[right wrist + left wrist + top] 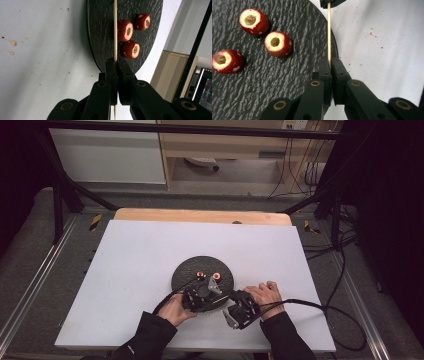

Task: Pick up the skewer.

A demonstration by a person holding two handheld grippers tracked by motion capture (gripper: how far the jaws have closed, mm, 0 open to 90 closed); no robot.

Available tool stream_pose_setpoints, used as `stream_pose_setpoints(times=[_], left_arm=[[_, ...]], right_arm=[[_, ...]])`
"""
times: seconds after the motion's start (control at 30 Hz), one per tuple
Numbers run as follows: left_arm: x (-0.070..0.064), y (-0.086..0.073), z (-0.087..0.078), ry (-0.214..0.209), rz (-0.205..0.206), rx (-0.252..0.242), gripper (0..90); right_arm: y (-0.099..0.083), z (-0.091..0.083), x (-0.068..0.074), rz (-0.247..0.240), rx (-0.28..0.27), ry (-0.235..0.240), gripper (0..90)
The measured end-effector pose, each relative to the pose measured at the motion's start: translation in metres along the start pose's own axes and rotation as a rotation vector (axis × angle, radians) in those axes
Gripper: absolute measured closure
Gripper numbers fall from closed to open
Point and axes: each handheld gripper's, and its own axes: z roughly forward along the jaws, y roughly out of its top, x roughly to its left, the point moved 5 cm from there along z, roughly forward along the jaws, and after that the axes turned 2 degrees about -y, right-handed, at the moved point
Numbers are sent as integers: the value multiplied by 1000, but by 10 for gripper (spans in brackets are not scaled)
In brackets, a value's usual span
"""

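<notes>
Both your claws clamp one thin wooden stick over the edge of the dark plate.

Your left claw (330, 65) is clenched on one end of the stick (328, 32); your right claw (115, 65) is clenched on the other end. The stick spans between them above the rim of the round black plate (287, 82). Three red cored fruits (278, 44) lie on the plate, just beside the stick. The plate rests on the white worktop (130, 265).

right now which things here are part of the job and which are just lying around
In the job:
wooden skewer, pinched by left gripper and right gripper
three cored red fruits
round black plate

Lying about:
crumbs on the white tabletop
</notes>
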Motion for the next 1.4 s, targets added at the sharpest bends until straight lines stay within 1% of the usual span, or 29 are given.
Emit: stream_pose_setpoints(times=[0.03,0.07,0.1,0.2,0.3,0.4,0.47,0.5,0.57,0.6,0.63,0.67,0.7,0.73,0.8,0.9,0.93,0.97,1.0,1.03,1.1,1.13,1.17,1.2,1.27,1.3,1.33,1.37,1.4], left_arm=[[0,0,0,5,2,1,867],[0,0,1,4,3,3,864],[0,0,1,5,5,6,862],[0,0,2,6,1,9,871],[0,0,2,6,-13,11,877],[1,-1,1,14,-25,1,880],[2,-2,-1,13,-27,-7,880],[3,-3,-2,22,-28,-11,881],[5,-6,-4,30,-35,-20,880],[5,-6,-4,30,-35,-20,880],[7,-10,-7,39,-49,-33,881],[7,-10,-7,39,-49,-33,881],[10,-14,-10,46,-63,-49,880],[10,-14,-10,46,-63,-49,880],[13,-19,-14,54,-73,-65,880],[15,-25,-18,67,-89,-92,880],[16,-27,-20,73,-95,-102,880],[16,-27,-20,73,-95,-102,880],[17,-29,-21,78,-100,-110,880],[19,-32,-23,86,-106,-124,879],[20,-36,-24,85,-122,-141,879],[21,-40,-26,82,-138,-164,880],[21,-40,-26,82,-138,-164,879],[22,-45,-27,91,-151,-182,879],[23,-48,-28,93,-157,-192,879],[24,-53,-31,95,-178,-218,879],[24,-55,-32,94,-187,-232,879],[24,-55,-32,94,-187,-232,879],[24,-59,-35,98,-202,-257,879]], right_arm=[[0,0,-1,-10,-2,-9,889],[1,-1,-1,4,-4,-12,889],[1,-1,-2,-10,-11,-22,889],[1,-3,-2,-2,-8,-31,889],[1,-3,-2,-7,-6,-36,889],[1,-3,-3,10,-3,-41,885],[1,-3,-3,43,-10,-46,865],[1,-3,-6,73,-25,-58,829],[-1,-5,-8,167,-45,-64,742],[-2,-5,-11,198,-59,-71,703],[-4,-7,-12,258,-75,-58,668],[-6,-8,-13,316,-93,-55,635],[-9,-9,-14,366,-110,-61,605],[-13,-11,-16,413,-123,-60,565],[-19,-14,-15,549,-144,-52,507],[-30,-16,-16,726,-170,-45,412],[-33,-17,-15,787,-177,-32,386],[-36,-17,-14,840,-185,-18,357],[-36,-17,-14,840,-185,-18,357],[-41,-16,-10,934,-196,16,336],[-45,-15,-7,1003,-202,48,300],[-47,-14,-5,1047,-199,63,283],[-48,-13,-3,1080,-199,74,266],[-49,-13,-2,1108,-200,85,251],[-51,-12,1,1165,-196,104,209],[-51,-11,2,1183,-193,111,187],[-51,-10,3,1194,-188,116,171],[-51,-9,3,1210,-183,127,156],[-51,-8,3,1232,-176,148,141]])
